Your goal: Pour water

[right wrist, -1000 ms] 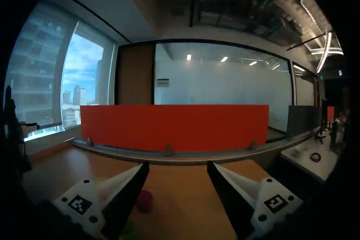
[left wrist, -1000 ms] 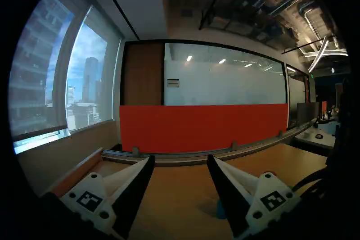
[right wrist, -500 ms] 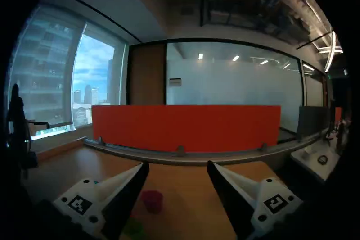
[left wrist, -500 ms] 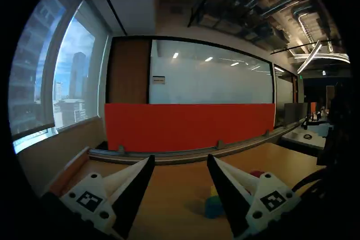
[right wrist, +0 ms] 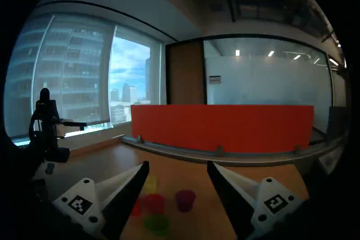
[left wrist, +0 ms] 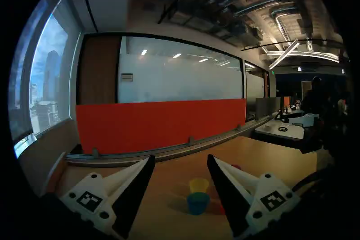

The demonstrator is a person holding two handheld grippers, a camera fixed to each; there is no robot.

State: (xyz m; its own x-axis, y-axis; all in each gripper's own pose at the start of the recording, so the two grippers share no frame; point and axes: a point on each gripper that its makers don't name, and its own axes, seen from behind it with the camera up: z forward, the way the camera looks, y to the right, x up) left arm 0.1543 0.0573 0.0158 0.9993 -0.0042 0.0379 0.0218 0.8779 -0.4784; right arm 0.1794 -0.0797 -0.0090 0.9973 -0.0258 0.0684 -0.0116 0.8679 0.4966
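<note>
Views swung since earlier: yellow cup [left wrist: 198, 184], blue cup [left wrist: 198, 203] now seen between wide left tongs [left wrist: 180, 156]; right tongs [right wrist: 177, 163] wide, empty.

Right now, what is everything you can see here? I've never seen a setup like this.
yellow cup: one, yellow, farthest of the cluster on the desk
red cup: one, red, in front of the yellow cup
magenta cup: one, magenta, right of the red cup
green cup: one, green, nearest the right gripper
blue cup: one, blue, left gripper view, on the desk
desk: one, wooden
partition: one, orange-red, desk's far edge
window: large, city outside, left wall
stand: one, black, by the window
left gripper: one, white, open, empty
right gripper: one, white, open, empty
</note>
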